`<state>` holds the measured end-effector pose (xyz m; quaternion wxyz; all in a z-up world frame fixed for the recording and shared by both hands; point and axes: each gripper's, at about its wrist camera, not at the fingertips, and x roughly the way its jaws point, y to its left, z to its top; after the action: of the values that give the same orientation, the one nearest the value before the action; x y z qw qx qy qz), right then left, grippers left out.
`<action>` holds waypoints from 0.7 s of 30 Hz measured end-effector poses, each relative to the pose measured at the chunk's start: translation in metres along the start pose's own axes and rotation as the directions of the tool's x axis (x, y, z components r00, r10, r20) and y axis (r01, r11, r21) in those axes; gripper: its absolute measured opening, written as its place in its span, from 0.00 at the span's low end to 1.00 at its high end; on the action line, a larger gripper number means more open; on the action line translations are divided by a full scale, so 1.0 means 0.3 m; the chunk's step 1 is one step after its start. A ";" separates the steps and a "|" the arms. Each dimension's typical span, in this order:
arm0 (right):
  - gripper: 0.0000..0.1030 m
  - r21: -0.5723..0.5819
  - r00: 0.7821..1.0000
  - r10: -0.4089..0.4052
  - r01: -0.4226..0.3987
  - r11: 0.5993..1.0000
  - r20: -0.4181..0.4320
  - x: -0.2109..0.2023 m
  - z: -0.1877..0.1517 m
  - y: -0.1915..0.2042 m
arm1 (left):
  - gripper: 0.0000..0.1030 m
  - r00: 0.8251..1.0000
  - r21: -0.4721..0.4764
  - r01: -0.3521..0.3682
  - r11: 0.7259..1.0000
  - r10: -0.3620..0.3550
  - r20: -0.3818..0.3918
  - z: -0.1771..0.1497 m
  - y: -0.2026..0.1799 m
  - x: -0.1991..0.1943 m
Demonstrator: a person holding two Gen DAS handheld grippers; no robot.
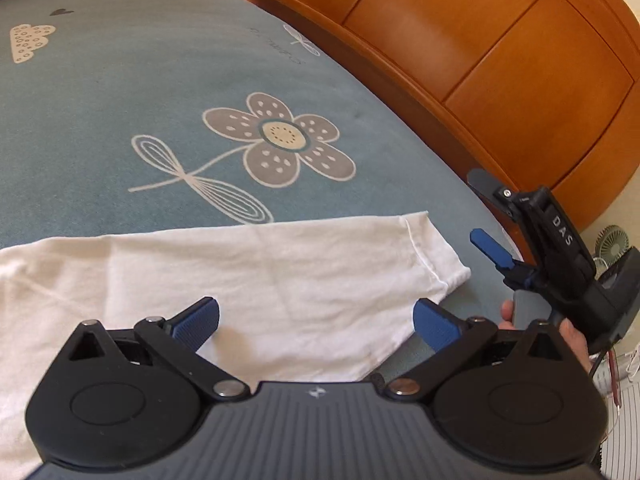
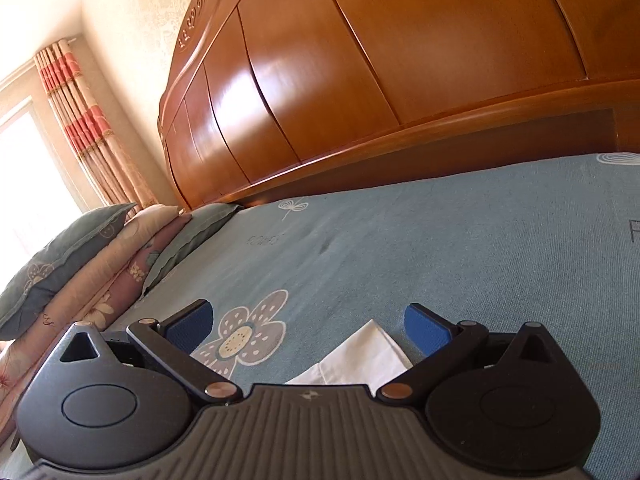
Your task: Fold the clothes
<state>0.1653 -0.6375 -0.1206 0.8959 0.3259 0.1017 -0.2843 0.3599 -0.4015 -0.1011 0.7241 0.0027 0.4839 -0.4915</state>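
Note:
A white garment (image 1: pixel 256 280) lies flat on the blue-grey bedsheet (image 1: pixel 120 112), one sleeve end pointing right. My left gripper (image 1: pixel 316 322) hovers open just above the garment's near edge, holding nothing. My right gripper (image 1: pixel 486 216) shows in the left wrist view to the right of the sleeve, open. In the right wrist view the right gripper (image 2: pixel 308 326) is open and empty over the sheet, and a corner of the white garment (image 2: pixel 360 356) lies between its fingers, close to the camera.
A wooden headboard (image 2: pixel 360 80) runs along the far edge of the bed. Pillows and folded bedding (image 2: pixel 92 264) are stacked at the left. A flower print (image 1: pixel 280 140) marks the sheet beyond the garment. A small fan (image 1: pixel 612 240) stands on the floor at right.

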 end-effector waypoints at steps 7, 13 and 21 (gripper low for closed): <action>1.00 -0.062 0.997 -0.003 -0.001 0.998 -0.074 0.034 -0.001 0.011 | 0.99 0.999 -0.051 -0.042 0.998 0.043 0.024 0.087 0.007 0.106; 1.00 -0.139 0.995 -0.013 -0.001 0.990 -0.097 0.016 -0.002 0.027 | 0.99 0.995 -0.049 -0.061 0.997 0.065 0.074 0.098 0.016 0.019; 1.00 -0.437 0.976 0.066 -0.153 0.886 -0.207 0.002 -0.149 0.261 | 0.99 0.959 -0.053 -0.232 0.971 0.238 0.154 -0.095 0.140 -0.295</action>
<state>0.2112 -0.5601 -0.1139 0.9481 0.1399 0.2294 -0.1702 0.3657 -0.3032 -0.0738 0.8137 0.0083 0.4289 -0.3923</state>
